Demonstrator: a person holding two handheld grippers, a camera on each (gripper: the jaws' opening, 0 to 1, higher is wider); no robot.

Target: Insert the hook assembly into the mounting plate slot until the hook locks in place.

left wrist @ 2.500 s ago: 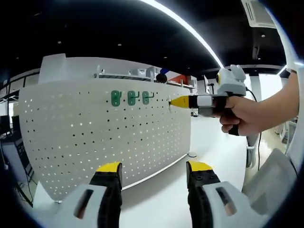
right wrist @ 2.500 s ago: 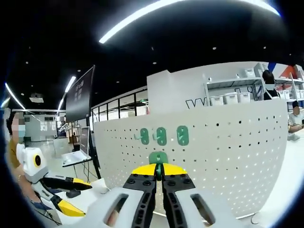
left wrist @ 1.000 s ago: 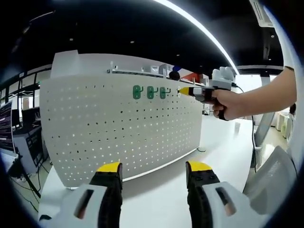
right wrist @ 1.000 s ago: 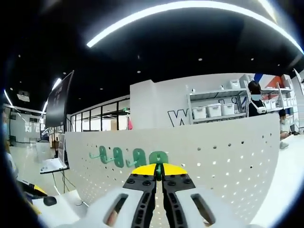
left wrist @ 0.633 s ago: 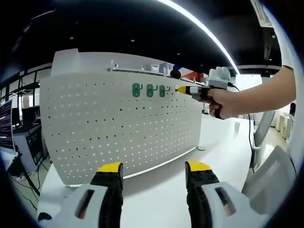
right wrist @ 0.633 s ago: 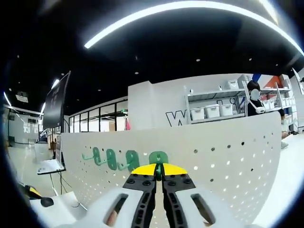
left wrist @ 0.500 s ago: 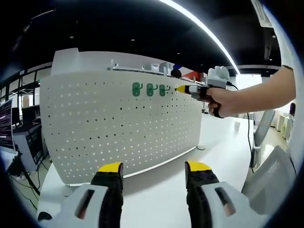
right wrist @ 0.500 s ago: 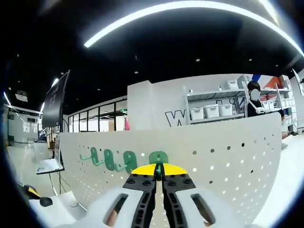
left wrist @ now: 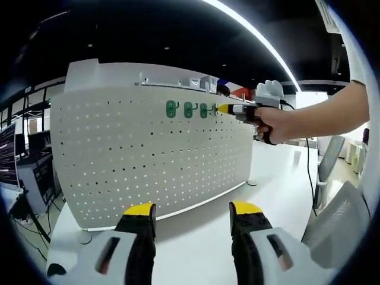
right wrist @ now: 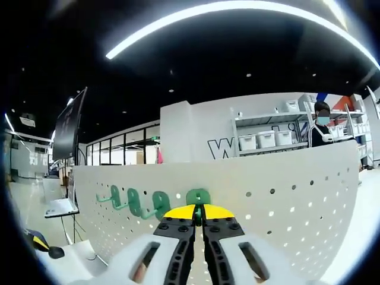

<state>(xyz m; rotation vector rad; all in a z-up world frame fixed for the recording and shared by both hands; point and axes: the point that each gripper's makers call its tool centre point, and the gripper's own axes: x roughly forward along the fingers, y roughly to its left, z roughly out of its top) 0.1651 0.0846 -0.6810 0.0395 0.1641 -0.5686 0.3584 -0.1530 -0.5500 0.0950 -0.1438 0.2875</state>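
Three green hooks (left wrist: 188, 110) already hang in a row near the upper middle of the left gripper view, seated in the top rows of the white pegboard (left wrist: 130, 160) that stands on the table (left wrist: 202, 237). I hold the fourth hook (right wrist: 198, 196) in my right gripper (right wrist: 199, 211), jaws pinched together on it; in the right gripper view its green plate peeks just above the yellow tips, flat against the board and next in line after the other three, which trail off to the left of the frame. I judge I am pressing it into its holes here, since the plate looks flush with the board, though I cannot tell whether it has locked. In the left gripper view that same gripper comes in from the right, level with the row, my hand (left wrist: 278, 124) wrapped around its handle so the push goes straight into the board. My left gripper (left wrist: 191, 209) sits low in the frame with its jaws spread wide and nothing between them, held back from the board, I think so that it keeps the whole row and the working tool in sight
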